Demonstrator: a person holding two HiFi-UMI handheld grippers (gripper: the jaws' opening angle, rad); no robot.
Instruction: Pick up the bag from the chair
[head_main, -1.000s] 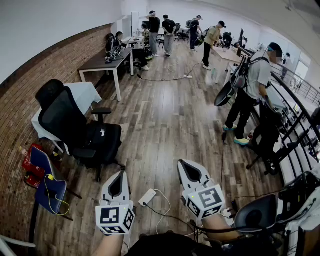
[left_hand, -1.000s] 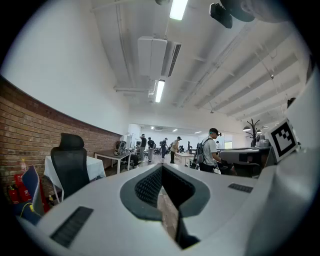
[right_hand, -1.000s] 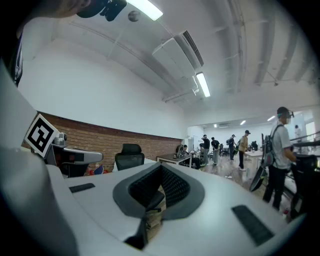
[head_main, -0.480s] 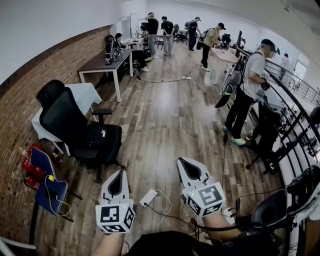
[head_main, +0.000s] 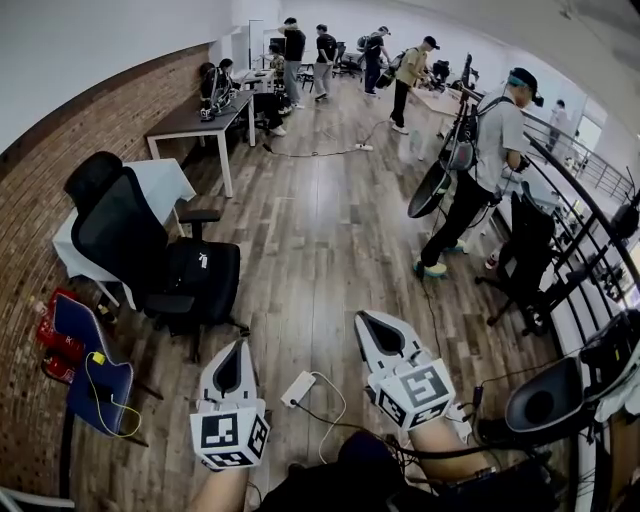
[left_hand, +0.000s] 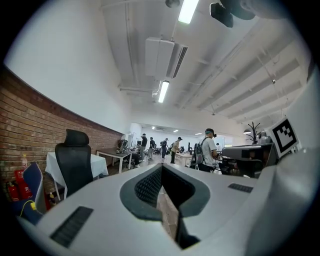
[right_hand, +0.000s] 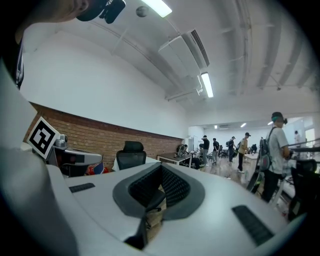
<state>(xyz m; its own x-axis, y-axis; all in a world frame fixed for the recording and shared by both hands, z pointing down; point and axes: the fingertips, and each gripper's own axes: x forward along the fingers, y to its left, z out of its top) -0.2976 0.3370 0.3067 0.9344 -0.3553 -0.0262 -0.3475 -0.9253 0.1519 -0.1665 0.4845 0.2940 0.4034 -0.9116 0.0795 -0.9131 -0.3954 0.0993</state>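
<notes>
The left gripper (head_main: 236, 348) and right gripper (head_main: 368, 324) are held low in the foreground, side by side and apart, both pointing forward over the wood floor (head_main: 330, 240). Their own views show each pair of jaws closed to a thin slit with nothing between them; only floor shows through the gap. Just ahead, between the two grippers, a white power strip (head_main: 297, 389) lies on the floor with a white cable (head_main: 335, 405) looped off it. To the left a blue chair (head_main: 92, 372) carries a yellow cord (head_main: 92, 385), with red items (head_main: 52, 345) beside it against the brick wall (head_main: 35, 230). Further ahead and left, well apart from both grippers, stands a black chair (head_main: 112, 225), its seat turned to the right. The bag (head_main: 203, 278) sits on that seat, against the backrest and below the armrest (head_main: 200, 214). It is black, soft-sided and bulky, filling most of the seat, with a small white mark (head_main: 203, 260) near its top; straps and zips cannot be made out. Behind the chair is a table under a white cloth (head_main: 165, 182), then a dark desk (head_main: 195, 118). On the right a person (head_main: 480, 165) in a light shirt is mid-stride beside a railing (head_main: 585, 215); more people (head_main: 320, 50) stand at the far end.
</notes>
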